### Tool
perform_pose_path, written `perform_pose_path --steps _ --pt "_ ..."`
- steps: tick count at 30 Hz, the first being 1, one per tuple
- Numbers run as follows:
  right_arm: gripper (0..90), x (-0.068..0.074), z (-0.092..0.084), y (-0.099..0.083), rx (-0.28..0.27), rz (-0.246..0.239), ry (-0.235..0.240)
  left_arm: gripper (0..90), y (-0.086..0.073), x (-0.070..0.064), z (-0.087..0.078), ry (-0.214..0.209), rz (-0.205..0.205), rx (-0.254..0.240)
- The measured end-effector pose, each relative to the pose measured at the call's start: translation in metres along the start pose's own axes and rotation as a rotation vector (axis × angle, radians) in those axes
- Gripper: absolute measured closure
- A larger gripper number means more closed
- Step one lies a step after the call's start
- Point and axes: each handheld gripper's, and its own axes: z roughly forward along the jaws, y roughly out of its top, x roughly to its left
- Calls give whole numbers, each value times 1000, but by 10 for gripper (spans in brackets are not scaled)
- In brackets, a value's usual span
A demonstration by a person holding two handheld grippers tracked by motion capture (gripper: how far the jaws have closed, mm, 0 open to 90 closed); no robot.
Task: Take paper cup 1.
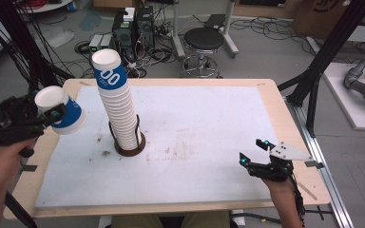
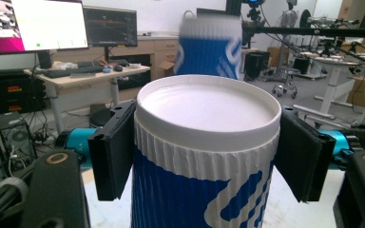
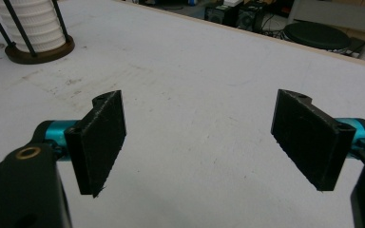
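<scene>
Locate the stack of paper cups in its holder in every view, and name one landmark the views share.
High view: the stack of cups stands left of centre on the white table.
Left gripper view: blurred, top centre, behind the held cup.
Right gripper view: its lower part in the top left corner.
Shared landmark: the stack itself.
</scene>
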Motion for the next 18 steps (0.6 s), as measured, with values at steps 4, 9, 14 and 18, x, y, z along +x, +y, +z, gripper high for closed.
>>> perform_pose_path --steps 4,9,14,18 --pt "194 0 1 1 -3 1 -1 291 -21 -10 1 -18 -1 15" --pt "194 2 0 0 1 -5 4 291 -36 -19 5 -35 -5 31" --pt "194 2 -2 0 -4 -7 3 290 -41 -28 12 -59 14 50" --pt "194 3 -3 0 -5 -5 3 290 -41 -33 18 -73 21 51"
